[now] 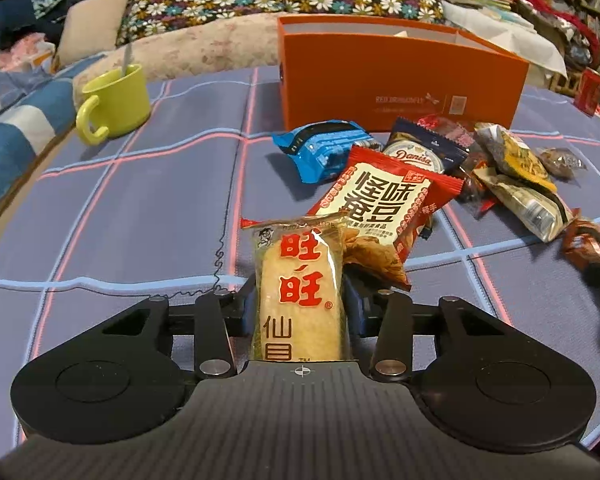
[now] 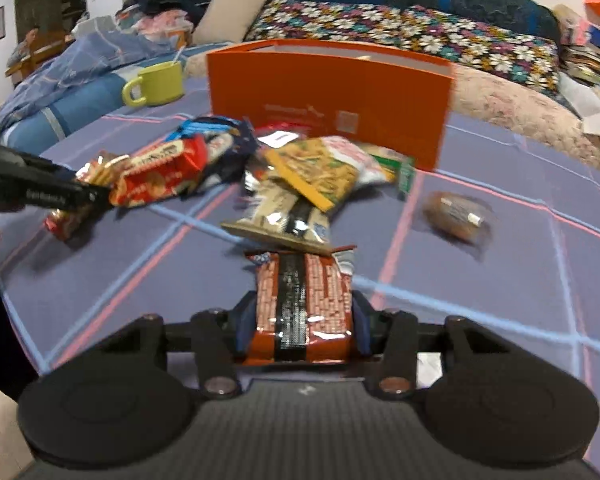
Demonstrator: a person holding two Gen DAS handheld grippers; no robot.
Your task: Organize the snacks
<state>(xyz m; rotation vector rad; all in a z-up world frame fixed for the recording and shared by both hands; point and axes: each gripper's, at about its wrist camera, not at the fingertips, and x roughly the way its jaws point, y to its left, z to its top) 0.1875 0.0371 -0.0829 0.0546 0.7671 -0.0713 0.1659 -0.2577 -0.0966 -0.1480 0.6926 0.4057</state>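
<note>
Left wrist: fingers point(image 1: 352, 304) clamp rice cracker packet point(image 1: 300, 292); right's point(image 2: 362, 320) seemingly grip brown packet point(image 2: 304, 304).

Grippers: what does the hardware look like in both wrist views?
Both match: the left gripper and right gripper are matte black, with a ribbed dark-grey body, two round disc housings, paired linkage arms with silver pivot pins, and dark blue finger pads. The left body carries a small white crosshair mark. No cables or sleeves are visible.

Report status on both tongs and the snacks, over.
Left tongs shut on rice cracker pack. Right tongs shut on orange snack pack. Snack pile lies between them and orange box.
</note>
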